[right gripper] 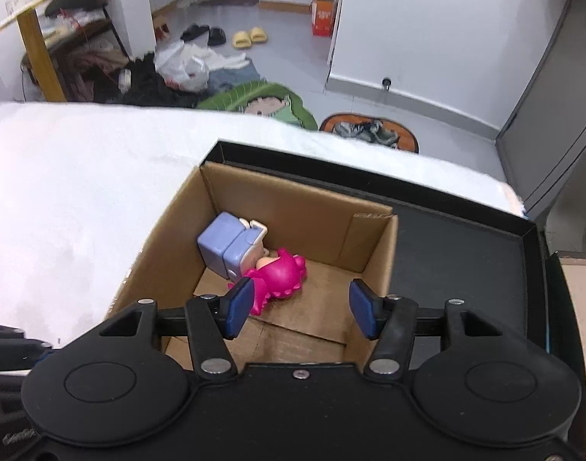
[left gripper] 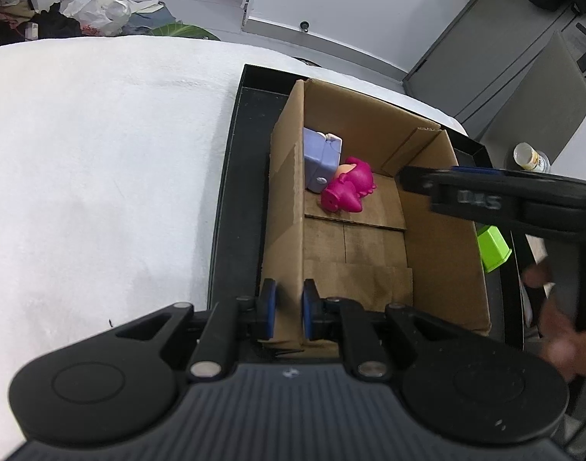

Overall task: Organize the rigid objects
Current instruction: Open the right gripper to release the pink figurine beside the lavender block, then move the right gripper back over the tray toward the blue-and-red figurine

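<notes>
My left gripper (left gripper: 289,309) is pinched narrow on the near left wall of the box (left gripper: 289,176), one pad (left gripper: 269,307) outside and one inside; I judge I hold it so the box stays put while things drop in. The box sits in a black tray (left gripper: 231,176) on a white cloth (left gripper: 101,161).

My right gripper (right gripper: 298,309) hangs above the box with its pads (right gripper: 241,305) apart and nothing between them. Below it the pink toy (right gripper: 279,278) lies on its side on the box floor, touching the lilac block (right gripper: 225,244), which leans in the far left corner. Both are inside, so that part of the sorting looks done.

In the left view a green cup (left gripper: 492,247) shows just outside the right wall of the box, partly hidden behind my right gripper (left gripper: 419,188); it looks like the next thing to bring in, though I cannot tell what it rests on.

Room: the near and right halves of the box floor are bare, so a new piece can go down there without knocking the toys. The box walls stand high, so I need to lift clear of the right wall before crossing over it. The tray rim lies close on the left, with a wider strip of bare tray on the right
</notes>
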`<move>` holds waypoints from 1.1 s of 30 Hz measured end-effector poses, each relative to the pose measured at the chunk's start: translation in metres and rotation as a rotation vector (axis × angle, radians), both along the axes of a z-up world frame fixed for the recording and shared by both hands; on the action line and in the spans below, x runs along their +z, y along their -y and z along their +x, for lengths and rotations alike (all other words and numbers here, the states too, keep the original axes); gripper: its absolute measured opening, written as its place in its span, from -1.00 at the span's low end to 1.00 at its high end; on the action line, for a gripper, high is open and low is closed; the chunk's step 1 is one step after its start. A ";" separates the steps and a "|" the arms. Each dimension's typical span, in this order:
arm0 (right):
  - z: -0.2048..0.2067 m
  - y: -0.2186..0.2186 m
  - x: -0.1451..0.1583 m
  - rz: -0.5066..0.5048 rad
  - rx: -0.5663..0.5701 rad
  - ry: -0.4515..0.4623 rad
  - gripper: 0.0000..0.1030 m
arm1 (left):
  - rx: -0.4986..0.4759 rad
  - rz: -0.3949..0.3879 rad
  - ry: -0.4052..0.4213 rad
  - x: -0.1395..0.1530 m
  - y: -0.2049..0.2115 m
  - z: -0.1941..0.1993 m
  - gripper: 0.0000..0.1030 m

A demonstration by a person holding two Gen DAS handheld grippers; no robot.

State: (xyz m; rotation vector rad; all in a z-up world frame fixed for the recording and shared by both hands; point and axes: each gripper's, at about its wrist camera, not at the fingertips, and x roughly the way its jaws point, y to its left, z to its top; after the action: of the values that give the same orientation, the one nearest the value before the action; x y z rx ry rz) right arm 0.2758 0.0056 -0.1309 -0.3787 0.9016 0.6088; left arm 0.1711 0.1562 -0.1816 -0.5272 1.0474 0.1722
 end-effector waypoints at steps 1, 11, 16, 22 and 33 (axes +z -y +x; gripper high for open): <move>-0.001 0.004 0.004 0.003 -0.005 0.009 0.12 | 0.004 0.001 0.001 0.000 0.000 -0.001 -0.75; -0.002 0.036 0.024 0.030 -0.044 0.049 0.35 | 0.003 0.015 -0.010 0.000 0.003 -0.001 -0.75; 0.001 0.053 0.028 0.034 -0.075 0.056 0.46 | 0.005 0.026 -0.010 0.000 0.005 0.000 -0.75; 0.005 0.079 0.027 0.034 -0.117 0.023 0.69 | 0.005 0.028 -0.012 0.001 0.004 -0.001 -0.75; 0.002 0.117 0.010 0.028 -0.180 -0.074 0.80 | 0.007 0.034 -0.013 0.002 0.002 -0.002 -0.75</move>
State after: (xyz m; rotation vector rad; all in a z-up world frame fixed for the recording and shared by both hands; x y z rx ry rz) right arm 0.2781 -0.1113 -0.1207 -0.2479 0.9848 0.4720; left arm 0.1691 0.1540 -0.1801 -0.4998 1.0541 0.1995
